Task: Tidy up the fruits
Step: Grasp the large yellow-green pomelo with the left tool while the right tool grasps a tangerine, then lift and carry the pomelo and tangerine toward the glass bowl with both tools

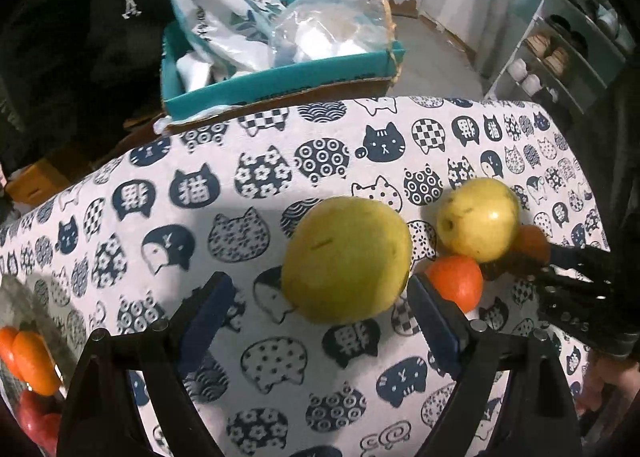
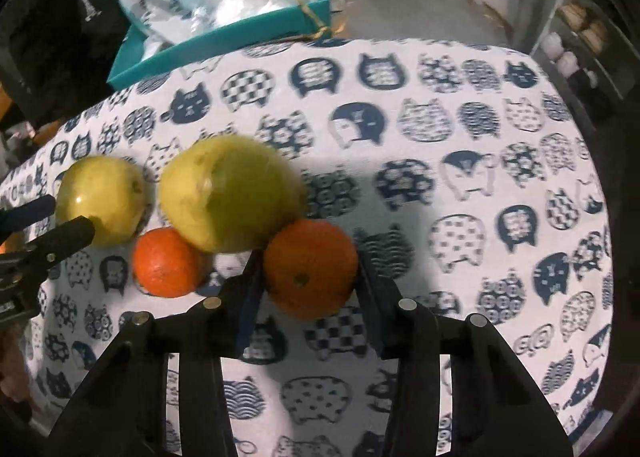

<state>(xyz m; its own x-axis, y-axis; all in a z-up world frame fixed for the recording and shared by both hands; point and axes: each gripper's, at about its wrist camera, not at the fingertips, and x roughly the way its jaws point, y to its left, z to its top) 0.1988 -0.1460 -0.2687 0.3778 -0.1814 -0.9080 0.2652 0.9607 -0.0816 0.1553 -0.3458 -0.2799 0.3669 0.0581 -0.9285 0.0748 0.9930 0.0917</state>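
A: Where is the right gripper (image 2: pixel 310 289) sitting?

B: Its fingers are flanking the larger orange (image 2: pixel 310 268) on the cat-print desk (image 2: pixel 460 129), both pads at the fruit's sides and seeming to be gripping it.

A: And the left gripper (image 1: pixel 320 321)?

B: It is spread wide, holding nothing, with the big yellow-green pear (image 1: pixel 346 259) lying just ahead between its fingers. A smaller yellow apple (image 1: pixel 478 219) and a small orange (image 1: pixel 456 281) are lying beside it.
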